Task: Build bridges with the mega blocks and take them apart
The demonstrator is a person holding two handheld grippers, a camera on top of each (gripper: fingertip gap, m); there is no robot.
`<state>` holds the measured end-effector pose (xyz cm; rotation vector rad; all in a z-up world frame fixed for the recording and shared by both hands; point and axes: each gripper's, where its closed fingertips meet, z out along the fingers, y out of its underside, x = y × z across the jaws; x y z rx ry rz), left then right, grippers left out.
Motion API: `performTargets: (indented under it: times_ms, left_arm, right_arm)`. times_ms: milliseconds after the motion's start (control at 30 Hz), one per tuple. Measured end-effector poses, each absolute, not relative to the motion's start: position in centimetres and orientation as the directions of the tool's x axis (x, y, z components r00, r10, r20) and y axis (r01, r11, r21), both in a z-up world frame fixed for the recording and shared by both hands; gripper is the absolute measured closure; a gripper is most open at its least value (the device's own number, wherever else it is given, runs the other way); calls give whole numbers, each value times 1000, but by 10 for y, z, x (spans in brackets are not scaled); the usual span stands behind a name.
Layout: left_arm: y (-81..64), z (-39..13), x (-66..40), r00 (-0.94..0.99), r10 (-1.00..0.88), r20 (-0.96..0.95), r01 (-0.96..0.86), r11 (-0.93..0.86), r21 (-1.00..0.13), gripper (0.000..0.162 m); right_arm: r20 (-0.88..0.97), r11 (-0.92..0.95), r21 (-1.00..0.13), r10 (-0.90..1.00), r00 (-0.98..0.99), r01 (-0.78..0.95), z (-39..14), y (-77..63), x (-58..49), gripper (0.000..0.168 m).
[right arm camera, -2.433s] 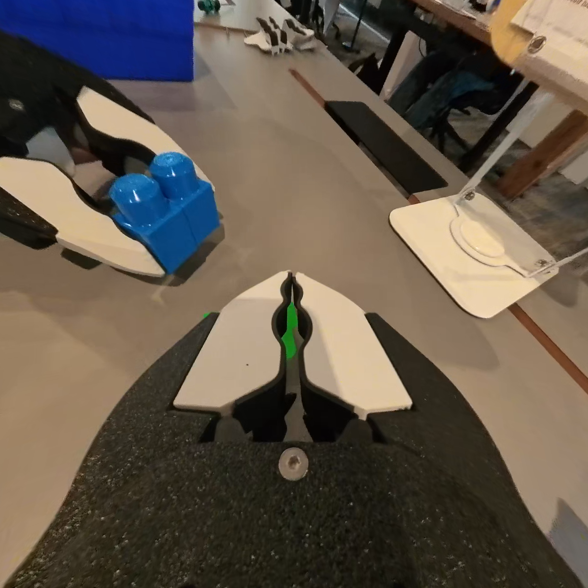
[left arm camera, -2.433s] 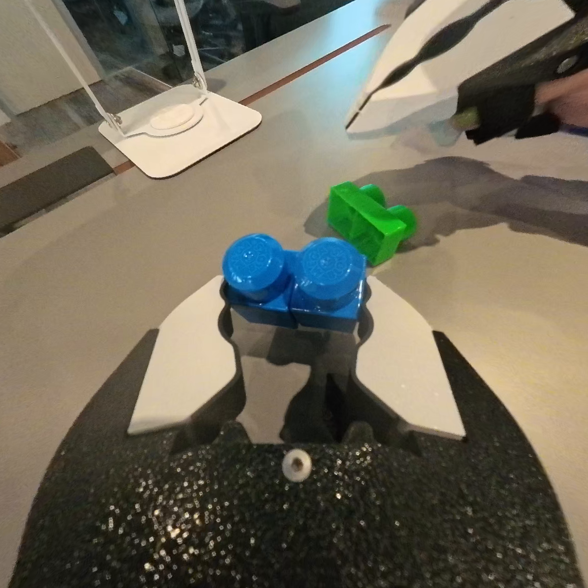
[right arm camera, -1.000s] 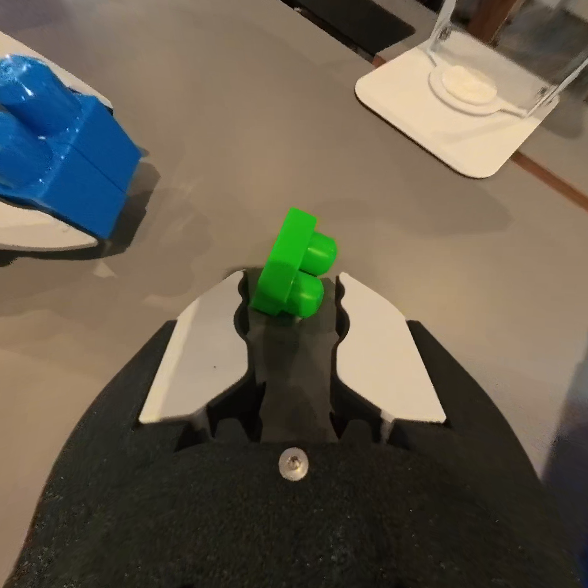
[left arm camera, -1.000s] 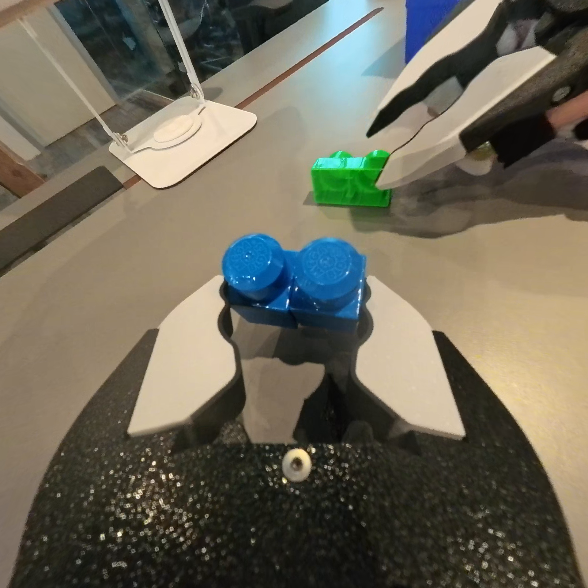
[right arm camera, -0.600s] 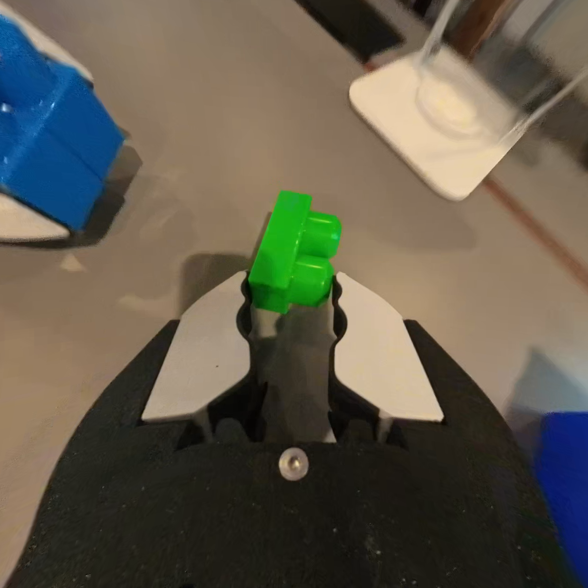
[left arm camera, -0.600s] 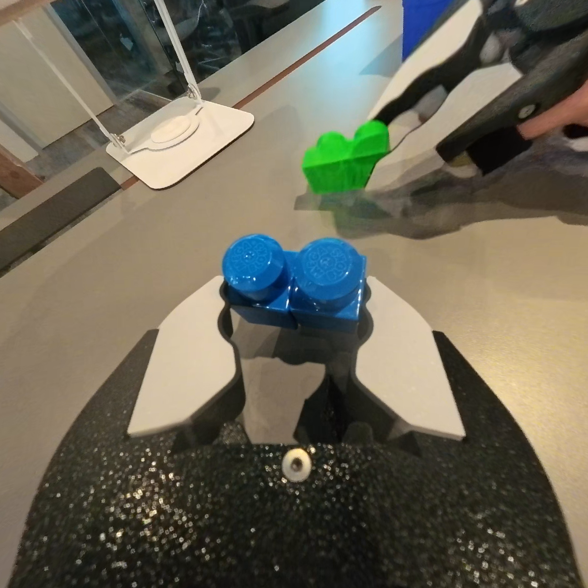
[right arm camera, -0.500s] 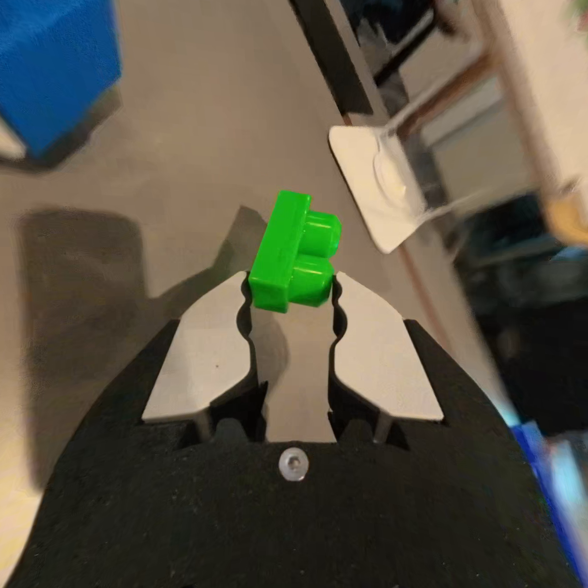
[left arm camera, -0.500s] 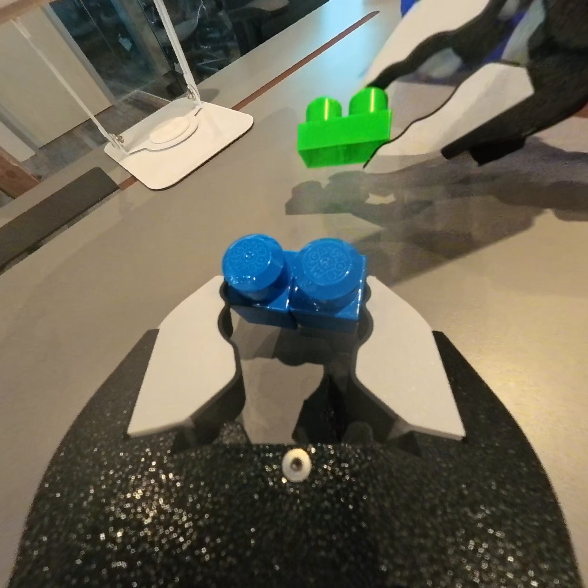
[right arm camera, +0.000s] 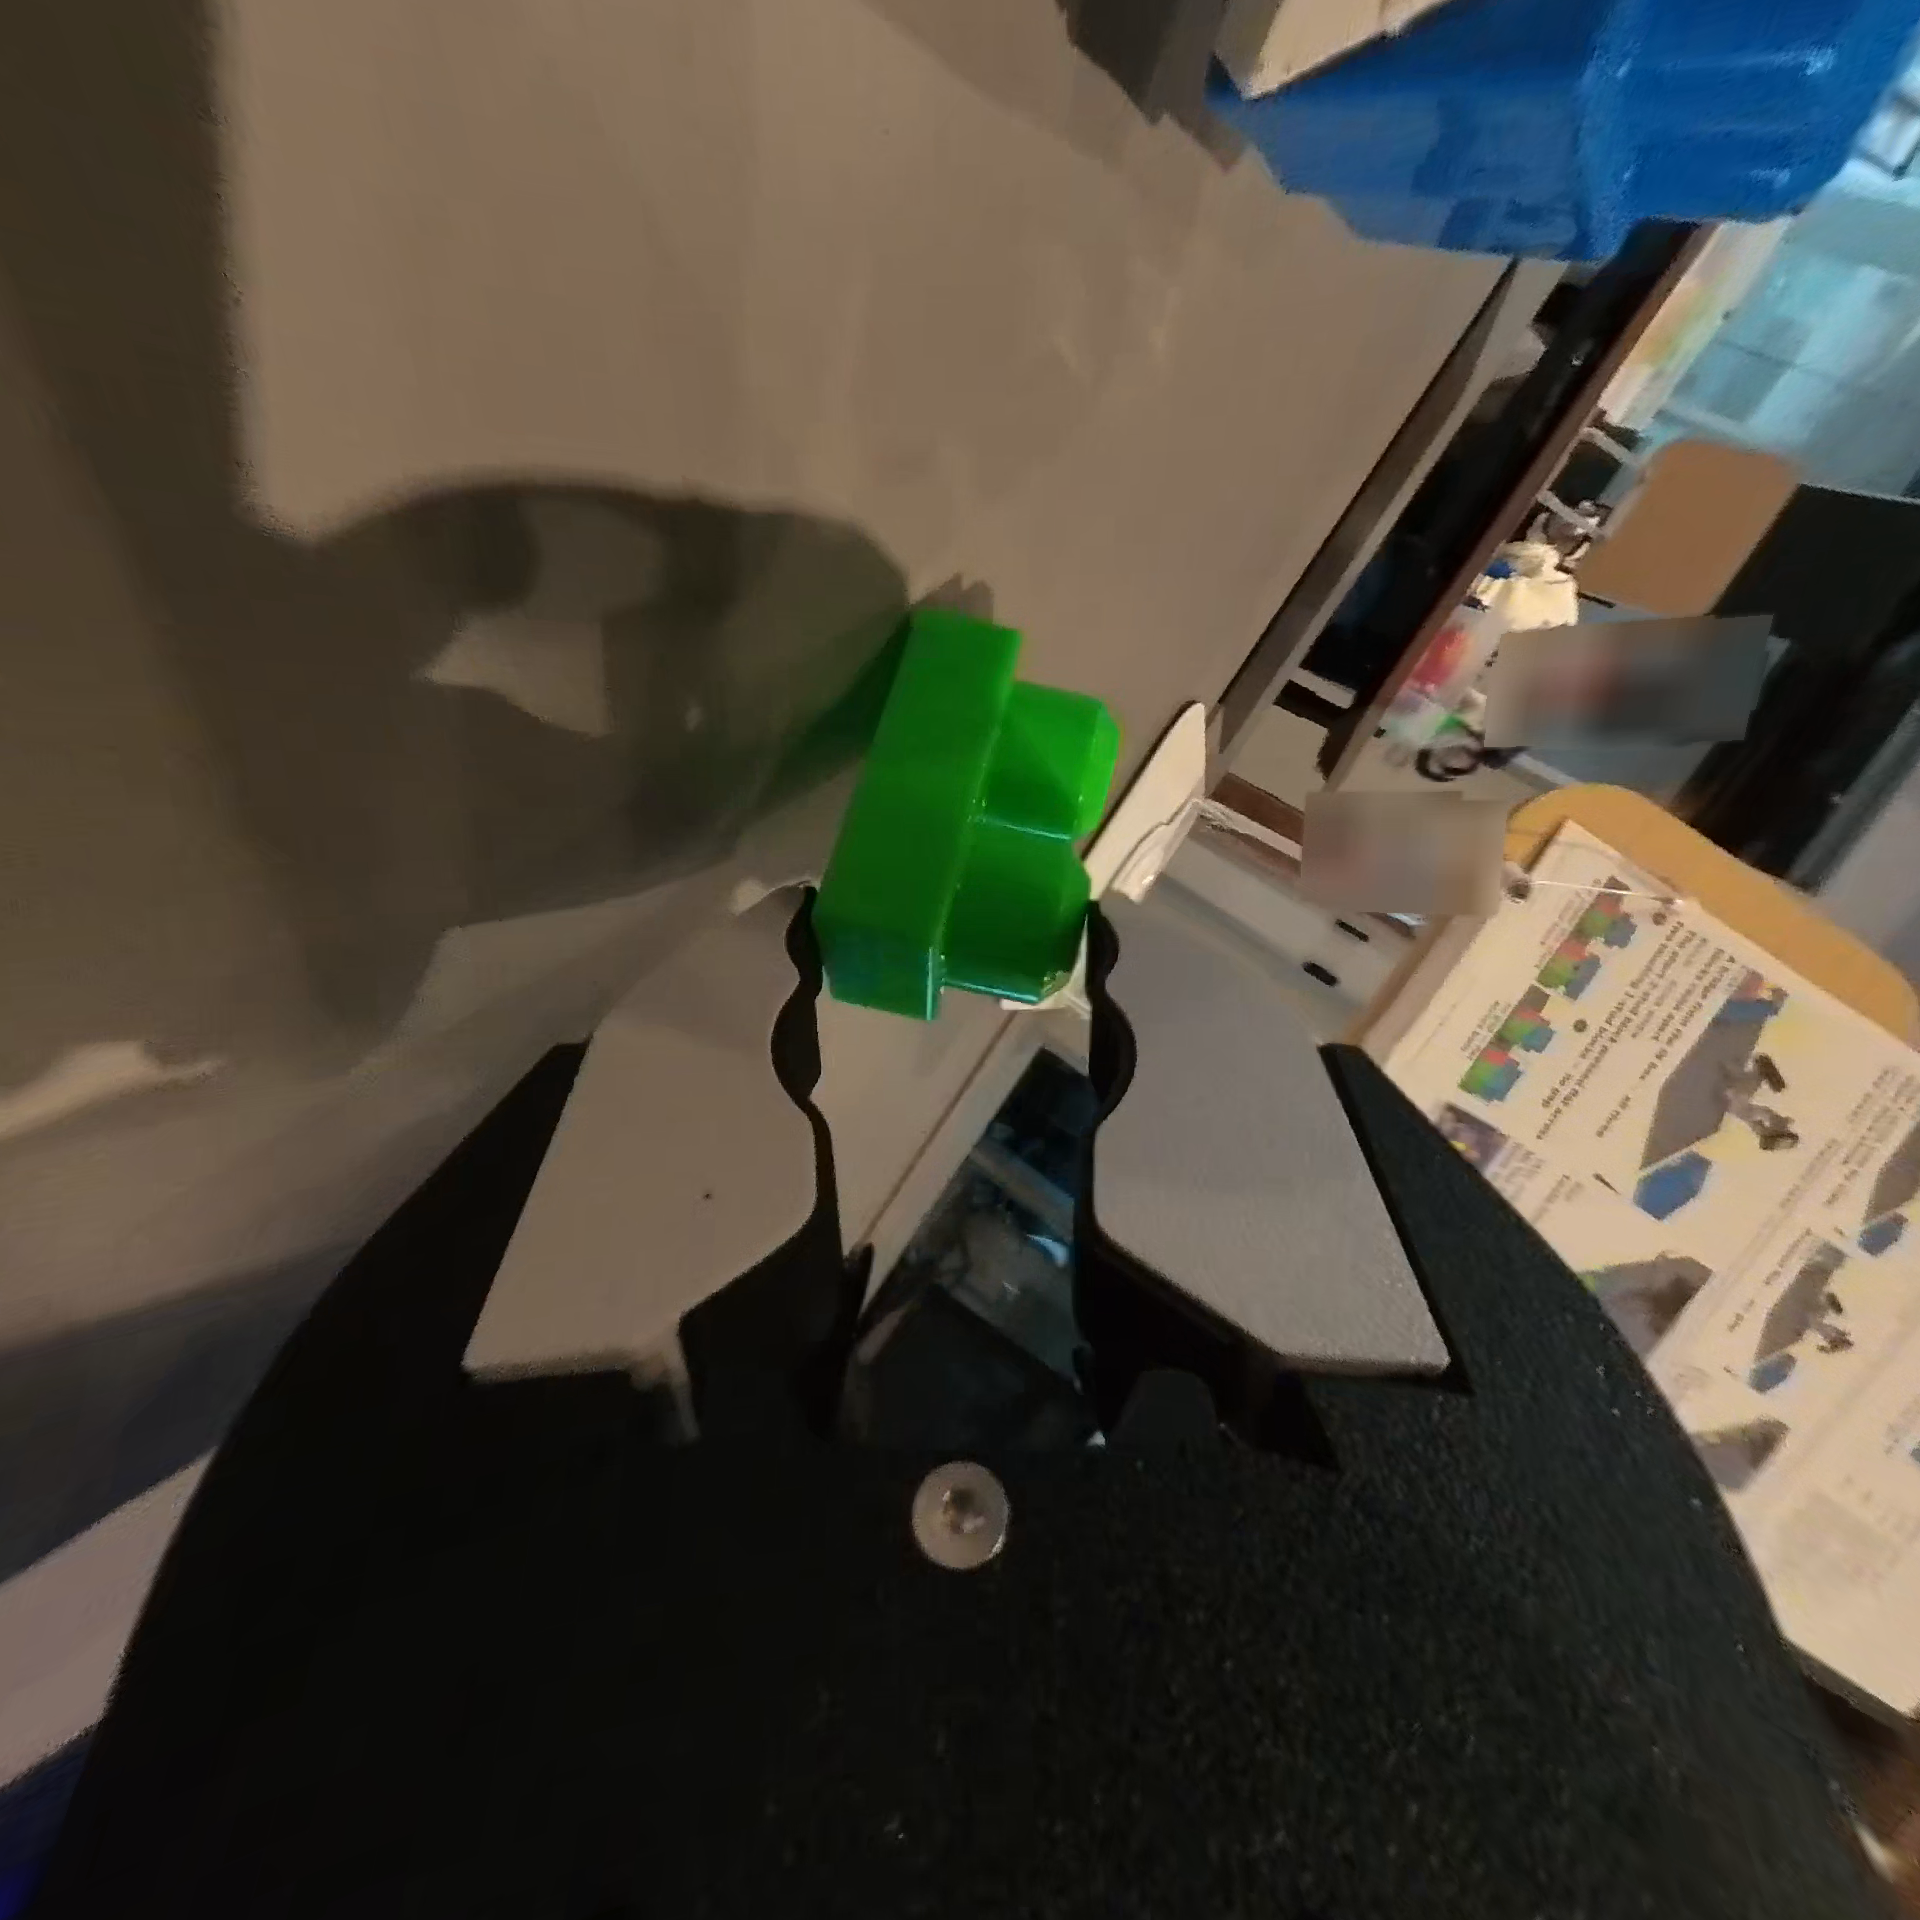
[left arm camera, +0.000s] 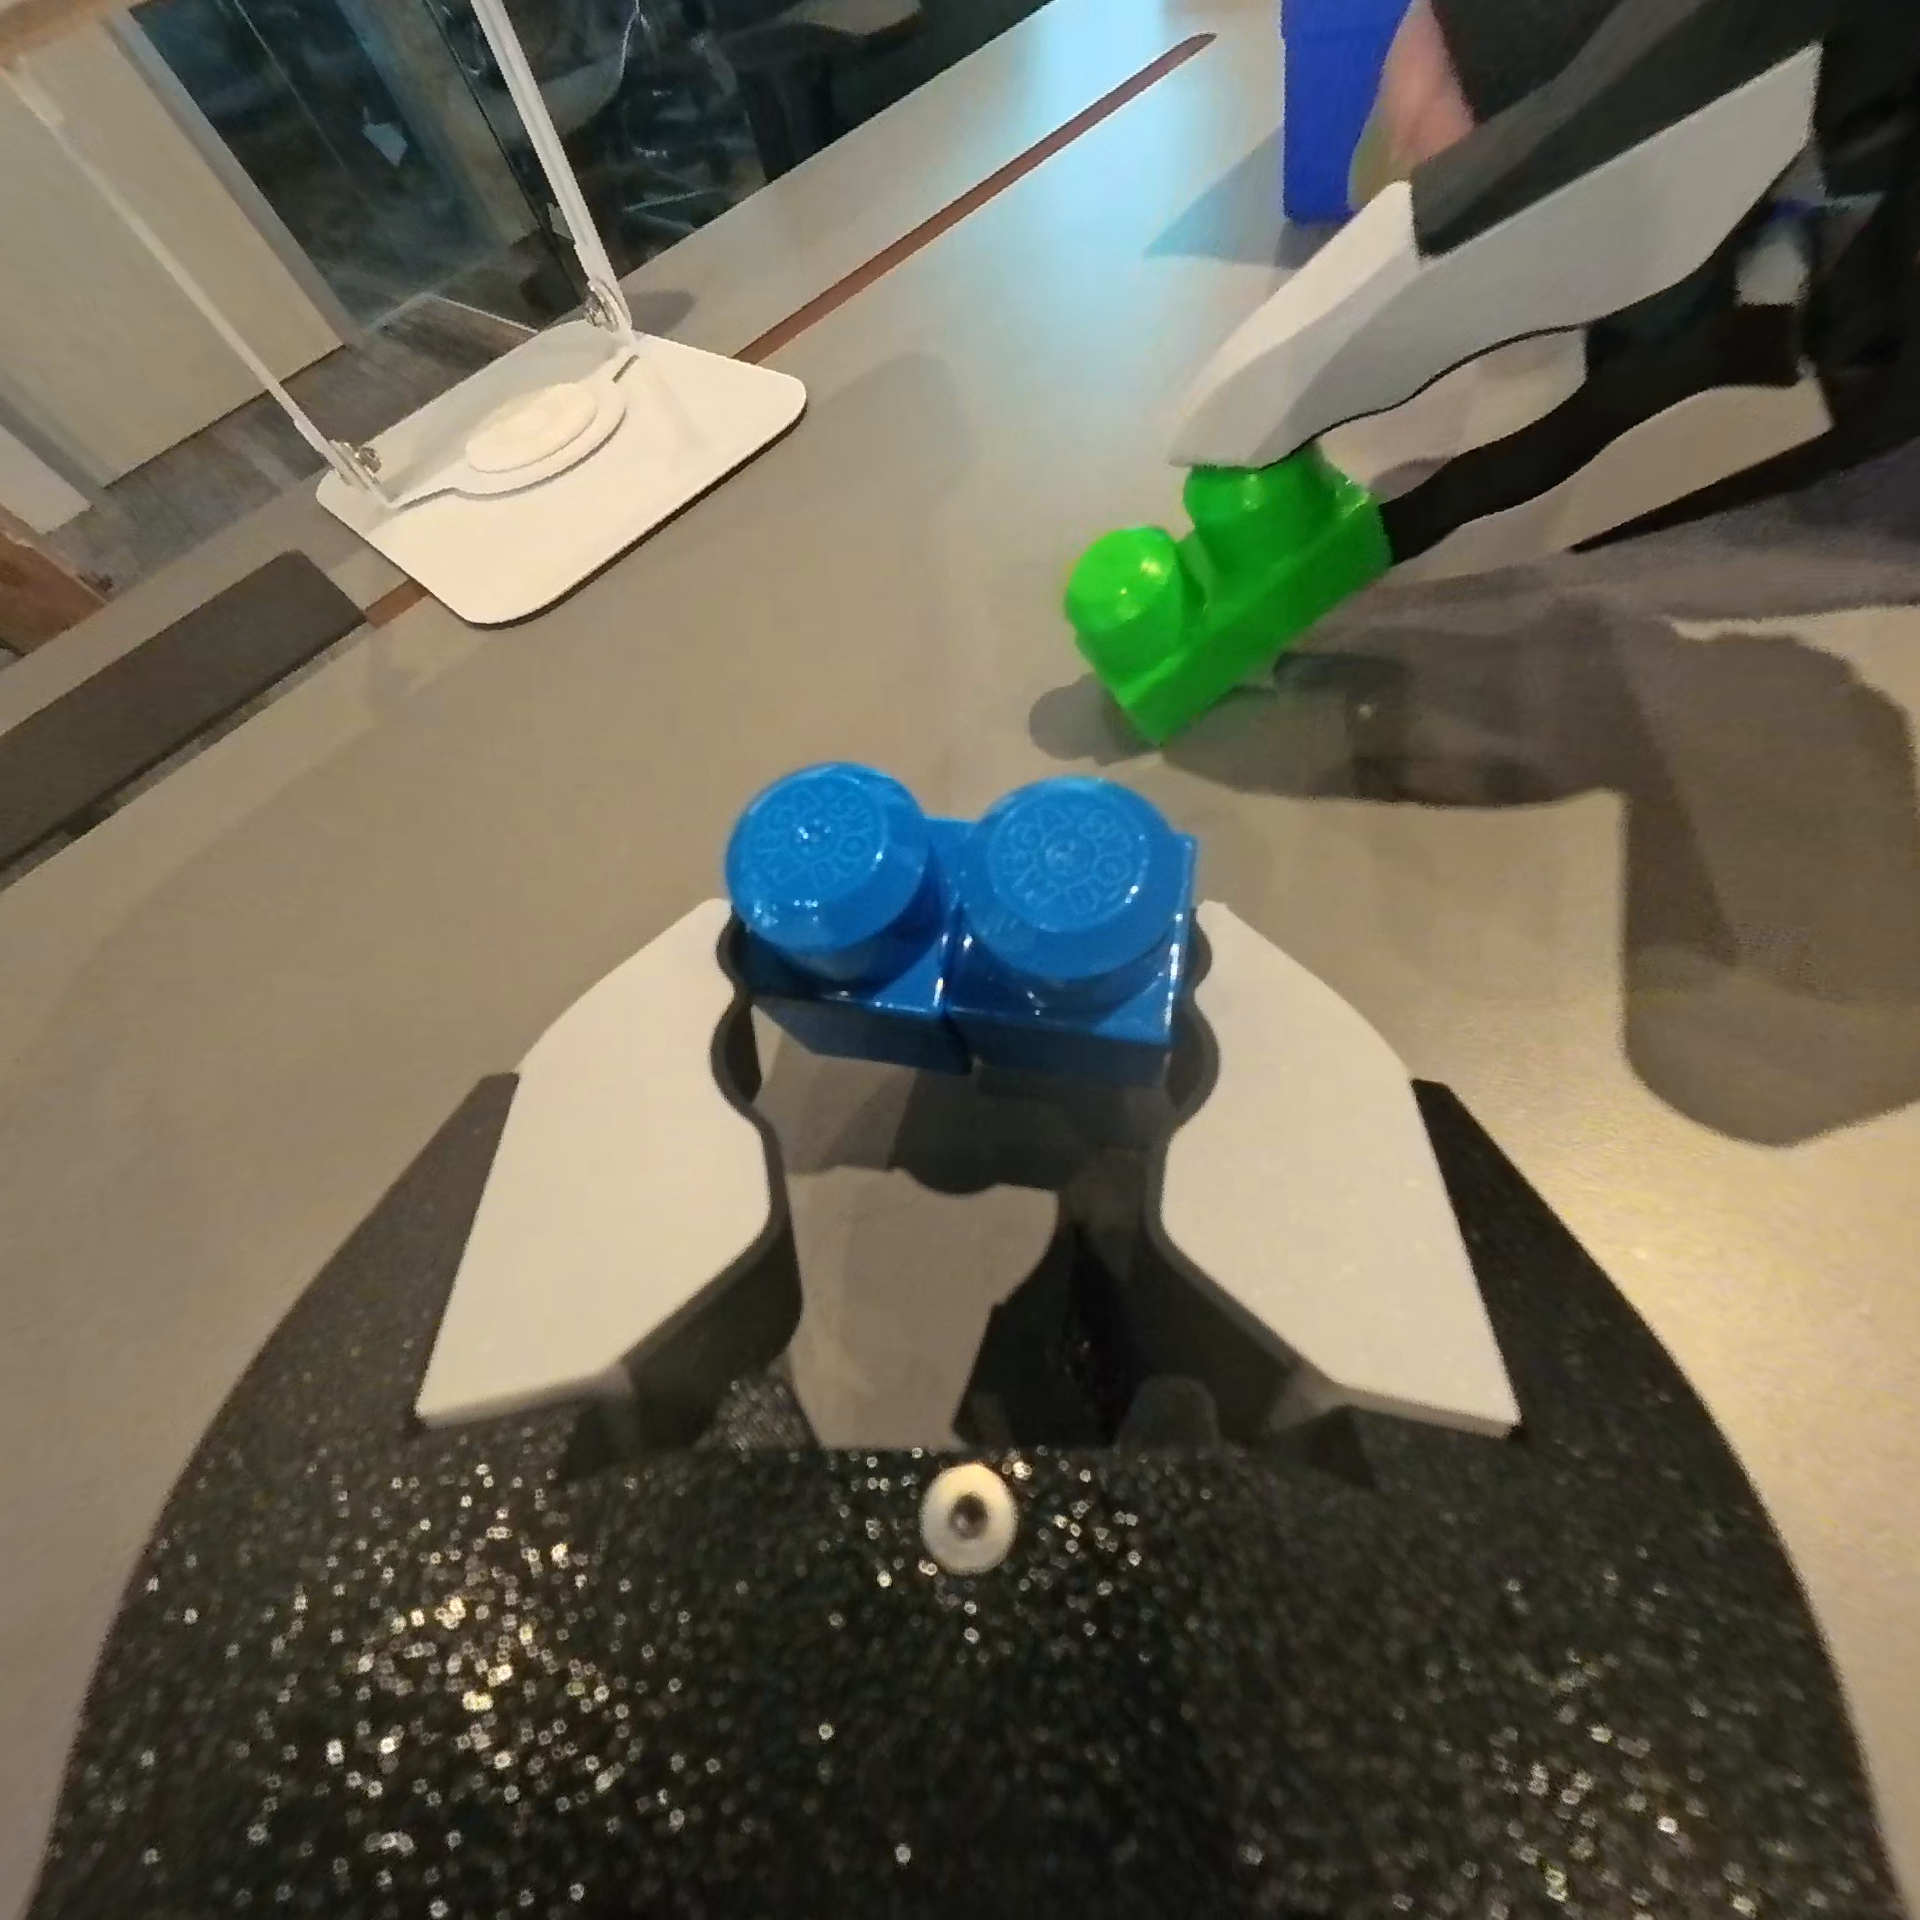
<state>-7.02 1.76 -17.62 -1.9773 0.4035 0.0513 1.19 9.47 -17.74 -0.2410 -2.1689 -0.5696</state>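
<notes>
Gripping green block (right arm camera: 940, 852), right gripper (right arm camera: 951, 935) (left view: tilted).

From my seat, the green block (left arm camera: 1226, 603) hides its far end under the right gripper (left arm camera: 1283, 442), and the blue block (right arm camera: 1621, 114) up top is blurred and cropped.

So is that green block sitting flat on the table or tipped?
Tipped: the green block slants, studs up, pinched in the right gripper.
</notes>
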Motion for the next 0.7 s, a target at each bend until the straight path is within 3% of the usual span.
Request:
performTargets:
  times_ms: [233,400,500,600,700]
  left_arm:
    - [17,-176,-69,942,-261,-213,-302,-377,-875,85]
    - [17,-176,-69,941,-262,-213,-303,-377,-875,85]
    - [17,-176,-69,942,-261,-212,-301,-377,-876,85]
    - [17,-176,-69,941,-262,-212,-302,-376,-876,85]
    - [17,-176,-68,941,-262,-214,-304,-376,-875,85]
  right_arm:
    - [779,873,278,39,-626,401,-175,95,20,103]
    - [801,876,158,156,-578,456,-172,91,31,100]
    - [783,851,28,307,-541,524,-174,87,41,90]
    - [769,806,-110,440,-464,582,-169,83,48,94]
    - [646,638,-442,714,-270,630,-156,73,45,105]
